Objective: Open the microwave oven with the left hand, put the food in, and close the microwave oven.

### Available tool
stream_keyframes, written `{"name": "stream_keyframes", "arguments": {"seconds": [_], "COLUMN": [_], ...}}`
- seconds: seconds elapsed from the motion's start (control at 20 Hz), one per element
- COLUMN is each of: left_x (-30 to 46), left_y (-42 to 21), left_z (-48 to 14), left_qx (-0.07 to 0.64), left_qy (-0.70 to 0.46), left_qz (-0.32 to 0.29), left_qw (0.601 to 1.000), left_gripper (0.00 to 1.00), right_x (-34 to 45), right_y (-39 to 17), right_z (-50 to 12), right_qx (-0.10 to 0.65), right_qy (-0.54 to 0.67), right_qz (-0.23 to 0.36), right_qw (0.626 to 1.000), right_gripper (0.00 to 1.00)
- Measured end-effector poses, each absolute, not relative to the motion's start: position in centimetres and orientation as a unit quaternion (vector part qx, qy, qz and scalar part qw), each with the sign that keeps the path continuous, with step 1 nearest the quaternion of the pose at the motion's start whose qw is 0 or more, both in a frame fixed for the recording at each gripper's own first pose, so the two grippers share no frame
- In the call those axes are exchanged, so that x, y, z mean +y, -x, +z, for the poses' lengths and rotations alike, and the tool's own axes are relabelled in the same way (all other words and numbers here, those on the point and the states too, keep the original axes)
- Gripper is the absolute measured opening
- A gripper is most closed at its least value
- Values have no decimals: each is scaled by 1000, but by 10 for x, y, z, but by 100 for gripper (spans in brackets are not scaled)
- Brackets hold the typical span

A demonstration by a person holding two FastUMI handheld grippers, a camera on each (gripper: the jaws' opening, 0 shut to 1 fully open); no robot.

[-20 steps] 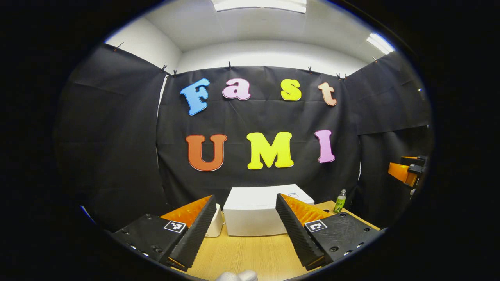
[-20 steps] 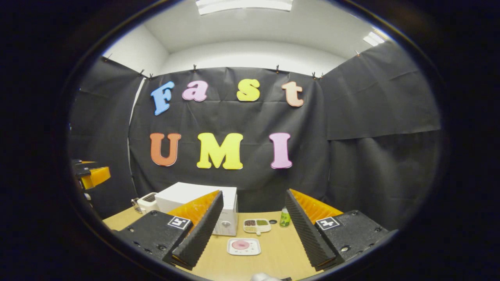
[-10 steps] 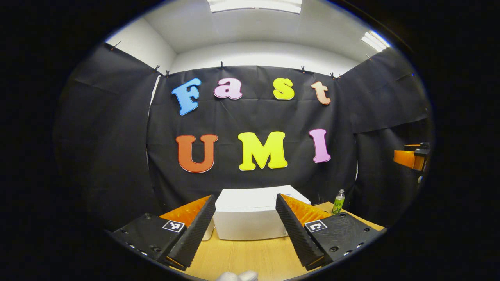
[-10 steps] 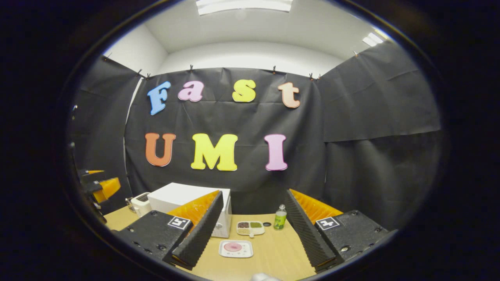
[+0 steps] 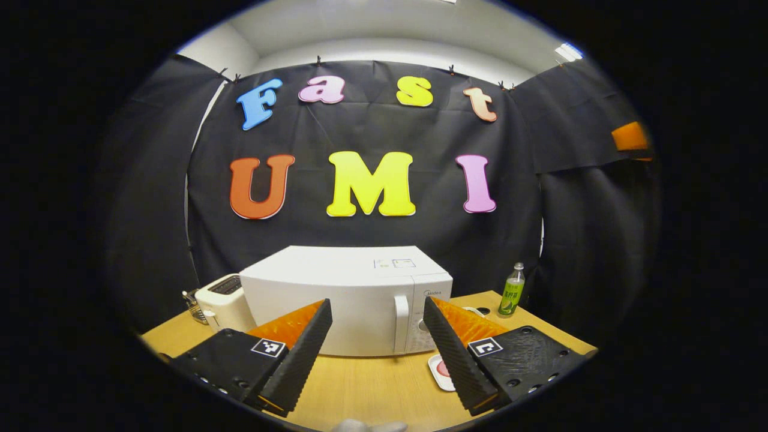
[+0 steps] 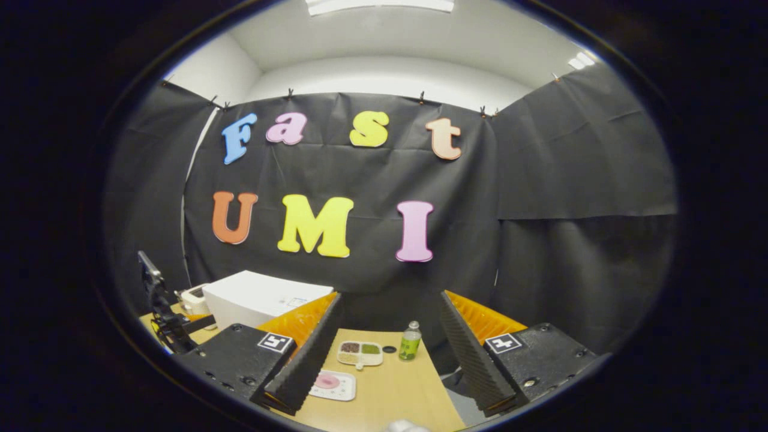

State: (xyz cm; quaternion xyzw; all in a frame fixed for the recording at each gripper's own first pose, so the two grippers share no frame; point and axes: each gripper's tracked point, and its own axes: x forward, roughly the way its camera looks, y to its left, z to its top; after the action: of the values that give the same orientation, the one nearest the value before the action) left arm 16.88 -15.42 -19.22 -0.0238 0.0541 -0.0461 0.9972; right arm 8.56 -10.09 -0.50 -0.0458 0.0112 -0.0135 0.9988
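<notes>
The white microwave (image 5: 336,300) stands on the wooden table (image 5: 366,390), door shut, its vertical handle (image 5: 400,324) at the door's right side. My left gripper (image 5: 375,351) is open and empty, a short way in front of the door. A white plate with pink food (image 5: 440,372) lies right of the microwave, partly hidden behind one finger. In the right gripper view the same plate (image 6: 333,384) lies on the table below my open, empty right gripper (image 6: 384,354). The microwave (image 6: 258,299) is to its left. The right gripper (image 5: 630,137) also appears high at the right edge of the left gripper view.
A white toaster (image 5: 223,302) stands left of the microwave. A green bottle (image 6: 410,341), a dark cap (image 6: 389,348) and a divided tray of food (image 6: 360,353) sit at the back. The table's right edge (image 6: 441,384) drops to the floor.
The left gripper has dipped and come nearer the microwave, so its front and handle now show. The right gripper has swung right; the plate and microwave slid left in its view.
</notes>
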Motion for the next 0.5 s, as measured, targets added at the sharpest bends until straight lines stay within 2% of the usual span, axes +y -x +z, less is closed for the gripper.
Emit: {"name": "stream_keyframes", "arguments": {"seconds": [0.05, 0.15, 0.2, 0.35, 0.4, 0.45, 0.5], "left_x": [-161, -168, -172, -182, -185, -187, -189], "left_y": [-182, -211, -225, -259, -268, -274, -280], "left_z": [-205, -229, -240, -264, -270, -275, -278], "left_qx": [62, 75, 80, 87, 89, 90, 88], "left_qy": [21, 15, 16, 22, 19, 14, 13], "left_qz": [-45, -41, -40, -38, -38, -37, -37], "left_qw": [997, 996, 996, 995, 995, 995, 995], "left_gripper": [95, 95, 95, 95, 95, 95, 95], "right_x": [-104, -108, -110, -116, -116, -116, -116], "right_y": [-89, -95, -98, -106, -108, -112, -113], "right_z": [-9, -16, -20, -28, -28, -30, -30], "right_qx": [16, 26, 30, 42, 44, 47, 50], "right_qy": [50, 58, 60, 66, 69, 74, 80], "right_qz": [-14, -14, -14, -20, -20, -19, -18], "right_qw": [999, 998, 998, 997, 996, 996, 995], "right_gripper": [100, 96, 100, 100, 96, 100, 96]}}
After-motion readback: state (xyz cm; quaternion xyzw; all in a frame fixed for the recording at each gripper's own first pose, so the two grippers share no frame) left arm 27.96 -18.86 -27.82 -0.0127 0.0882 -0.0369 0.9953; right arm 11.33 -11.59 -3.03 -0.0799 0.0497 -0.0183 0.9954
